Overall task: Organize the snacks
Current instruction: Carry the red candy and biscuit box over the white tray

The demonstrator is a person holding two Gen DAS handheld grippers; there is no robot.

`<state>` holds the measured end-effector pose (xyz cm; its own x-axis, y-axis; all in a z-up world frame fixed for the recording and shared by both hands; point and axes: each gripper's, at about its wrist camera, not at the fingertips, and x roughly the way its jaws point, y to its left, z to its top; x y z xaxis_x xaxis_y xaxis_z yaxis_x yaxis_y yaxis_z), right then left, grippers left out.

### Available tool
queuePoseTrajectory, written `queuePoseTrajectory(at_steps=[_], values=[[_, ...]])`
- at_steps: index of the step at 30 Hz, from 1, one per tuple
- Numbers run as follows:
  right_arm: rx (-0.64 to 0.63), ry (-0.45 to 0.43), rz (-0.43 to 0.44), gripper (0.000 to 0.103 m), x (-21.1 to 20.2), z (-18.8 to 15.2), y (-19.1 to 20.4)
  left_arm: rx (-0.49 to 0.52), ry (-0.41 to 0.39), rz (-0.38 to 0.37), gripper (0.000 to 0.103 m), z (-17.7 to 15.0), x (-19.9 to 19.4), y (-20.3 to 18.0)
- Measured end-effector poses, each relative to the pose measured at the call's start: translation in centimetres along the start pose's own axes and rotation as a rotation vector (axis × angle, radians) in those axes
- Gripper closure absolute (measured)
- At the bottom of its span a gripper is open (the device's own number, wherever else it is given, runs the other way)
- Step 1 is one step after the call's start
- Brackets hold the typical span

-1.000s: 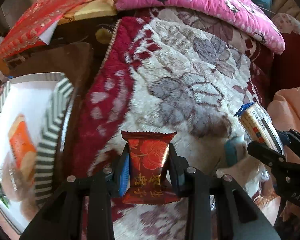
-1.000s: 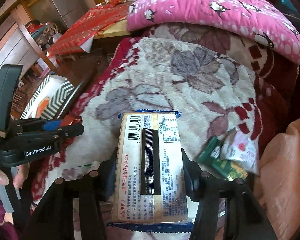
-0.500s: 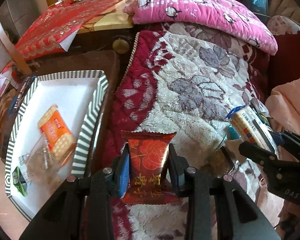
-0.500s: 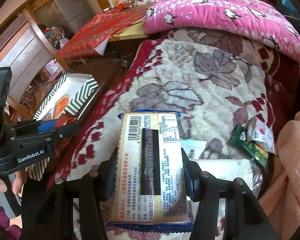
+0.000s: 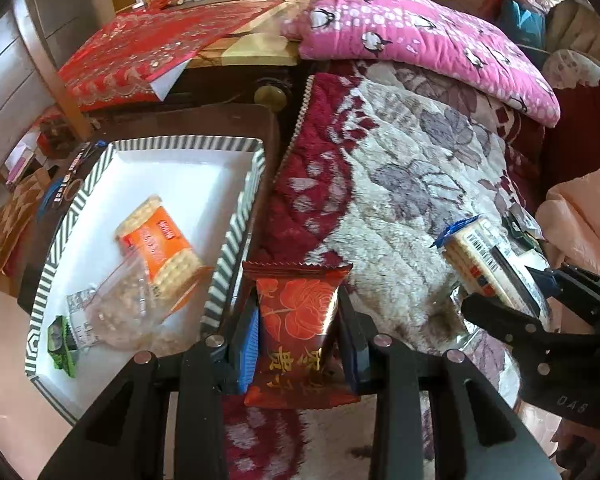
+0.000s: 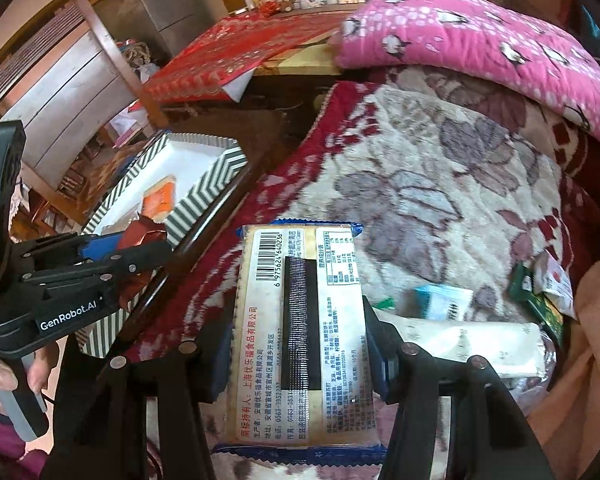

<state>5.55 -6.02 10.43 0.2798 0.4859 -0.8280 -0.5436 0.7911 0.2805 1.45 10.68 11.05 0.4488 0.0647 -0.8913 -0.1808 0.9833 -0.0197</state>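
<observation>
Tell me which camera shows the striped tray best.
The left wrist view: the striped tray shows almost whole, with snack packets lying inside. The right wrist view shows only its far corner and one wall; the left gripper covers the rest.

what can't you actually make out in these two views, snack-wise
- Left wrist view: front of the cracker pack in the right gripper; seen edge-on.
- Right wrist view: the red packet in the left gripper; mostly hidden behind the fingers.
- Left wrist view: label of the clear bag in the striped tray; too small.
- Right wrist view: the tray's near floor, hidden by its wall.
</observation>
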Motion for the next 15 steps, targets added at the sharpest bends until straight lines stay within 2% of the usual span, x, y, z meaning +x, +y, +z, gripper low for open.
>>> queuePoseTrajectory(at_steps=[15], values=[[-0.099, 0.021, 0.039, 0.044, 1.6, 1.9, 6.3, -0.093, -0.039, 0.042, 0.07, -0.6, -2.3, 6.2]])
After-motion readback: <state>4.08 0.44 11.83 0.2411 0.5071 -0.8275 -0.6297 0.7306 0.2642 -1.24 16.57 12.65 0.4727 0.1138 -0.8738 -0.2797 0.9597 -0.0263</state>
